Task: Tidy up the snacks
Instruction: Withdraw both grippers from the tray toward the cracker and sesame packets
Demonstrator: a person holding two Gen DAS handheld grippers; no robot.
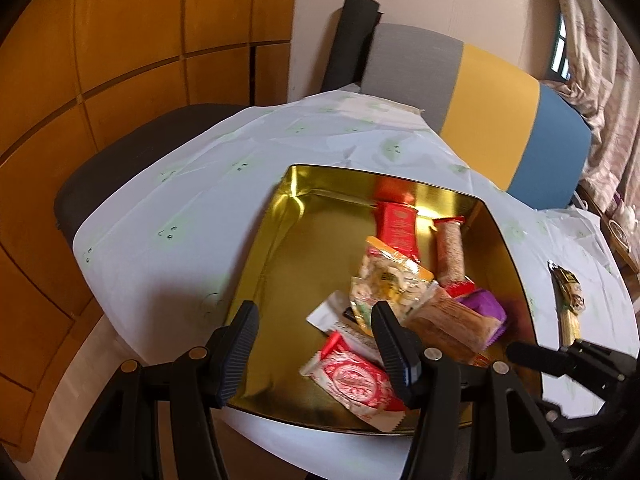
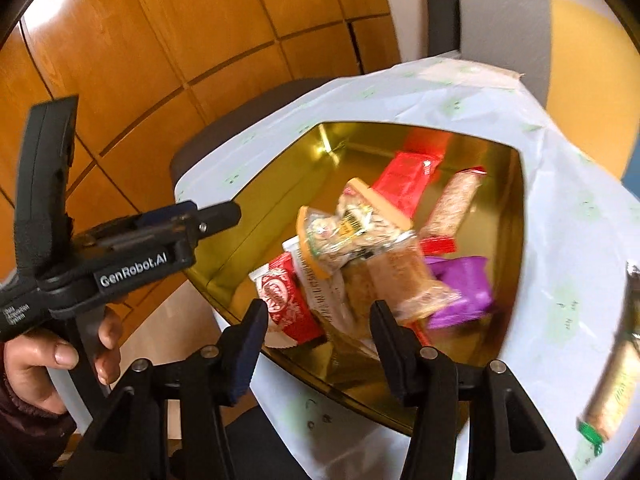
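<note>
Left wrist view: left hand-held gripper [image 1: 316, 344] wide, empty, over tin [image 1: 276, 216] piled with snacks [image 1: 384, 280]; right hand-held gripper [image 2: 318, 344] also wide, empty. Last bar [image 1: 568, 300] on bench [image 1: 192, 208], right of tin. Next, probably: grab bar, drop in tin

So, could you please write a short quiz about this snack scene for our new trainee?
1. True or false: the purple packet lies inside the gold tin.
2. Which snack lies outside the tin, on the tablecloth? A) red-and-white packet B) long snack bar
3. Fill in: both the left gripper and the right gripper are ____.

Key: 1 true; 2 B; 3 open
</note>
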